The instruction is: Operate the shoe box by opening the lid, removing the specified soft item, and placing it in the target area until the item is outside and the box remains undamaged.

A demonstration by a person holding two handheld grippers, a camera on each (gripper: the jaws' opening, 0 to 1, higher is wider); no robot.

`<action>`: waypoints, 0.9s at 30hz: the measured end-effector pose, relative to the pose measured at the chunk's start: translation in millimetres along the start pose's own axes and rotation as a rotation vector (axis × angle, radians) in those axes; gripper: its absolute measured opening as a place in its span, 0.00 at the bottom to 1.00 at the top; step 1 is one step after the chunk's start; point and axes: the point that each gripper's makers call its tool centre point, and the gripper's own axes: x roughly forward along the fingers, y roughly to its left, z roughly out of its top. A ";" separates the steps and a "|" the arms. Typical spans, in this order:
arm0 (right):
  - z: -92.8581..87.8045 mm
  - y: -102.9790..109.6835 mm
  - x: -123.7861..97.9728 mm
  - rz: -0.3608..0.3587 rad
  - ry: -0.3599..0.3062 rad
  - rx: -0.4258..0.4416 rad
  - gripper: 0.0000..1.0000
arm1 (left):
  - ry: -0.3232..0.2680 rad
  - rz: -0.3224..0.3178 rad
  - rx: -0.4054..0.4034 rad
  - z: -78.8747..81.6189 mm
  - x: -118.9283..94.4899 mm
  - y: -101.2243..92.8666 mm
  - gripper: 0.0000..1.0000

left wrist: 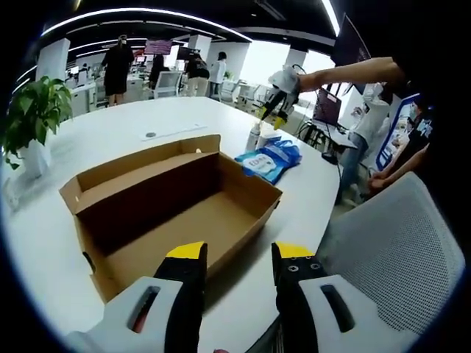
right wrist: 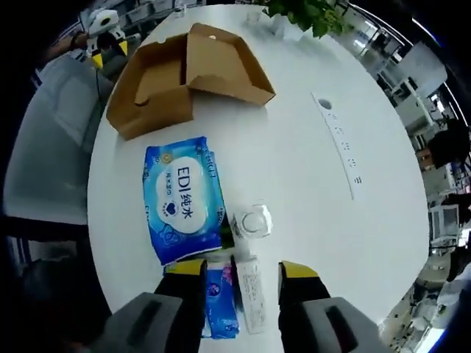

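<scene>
The brown cardboard shoe box point(left wrist: 184, 213) lies open on the white table, lid folded back, and its inside looks empty. My left gripper point(left wrist: 239, 254) hovers open over the box's near edge, holding nothing. A blue wipes pack point(left wrist: 271, 158) lies on the table just past the box. From above, the same wipes pack point(right wrist: 184, 198) lies flat between the box point(right wrist: 184, 73) and my right gripper point(right wrist: 241, 271), which is open and raised above the table. That right gripper point(left wrist: 280, 92) also shows high over the table's far side.
A small blue pack point(right wrist: 221, 301), a white tube point(right wrist: 252, 294) and a clear round bottle top point(right wrist: 252, 220) lie under the right gripper. A white strip point(right wrist: 338, 140) lies on the table. A potted plant point(left wrist: 33, 110) stands at the left edge, a mesh chair point(left wrist: 390, 250) beside the table.
</scene>
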 end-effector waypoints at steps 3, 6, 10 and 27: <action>-8.5 5.1 -7.6 -0.017 -0.052 0.094 0.36 | -0.013 0.007 -0.004 3.1 -2.4 2.0 0.36; -15.6 14.6 -16.2 -0.027 -0.121 0.205 0.36 | -0.038 0.020 -0.019 7.5 -6.3 4.8 0.36; -5.5 29.5 -26.2 -0.015 -0.292 0.372 0.37 | -0.064 0.049 -0.037 9.2 -13.1 11.1 0.36; 44.8 114.7 -17.8 0.025 -0.481 0.482 0.38 | -0.058 0.344 -0.107 -12.3 -52.1 76.3 0.35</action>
